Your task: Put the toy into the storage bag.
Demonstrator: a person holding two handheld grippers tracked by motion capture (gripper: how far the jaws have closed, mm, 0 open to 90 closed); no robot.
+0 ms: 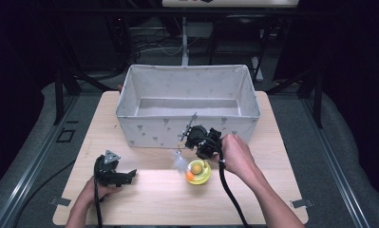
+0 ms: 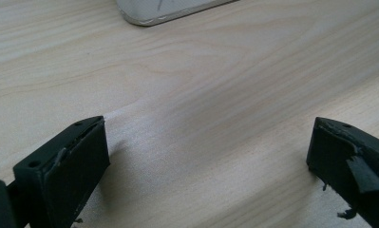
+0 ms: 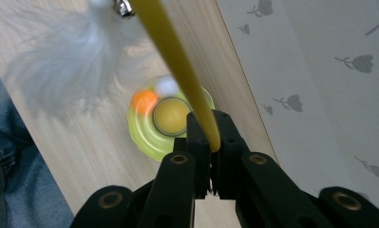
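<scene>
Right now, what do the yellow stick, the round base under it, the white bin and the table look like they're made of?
Yellow stick: smooth, probably plastic, with a white feather tuft.
Round base: glossy translucent yellow-green, likely plastic.
White bin: matte printed fabric, soft-looking walls.
Table: pale wood grain, satin; solid or laminate can't be told.

Right tool (image 3: pixel 208 137) clamped, left tool (image 2: pixel 208 156) agape
</scene>
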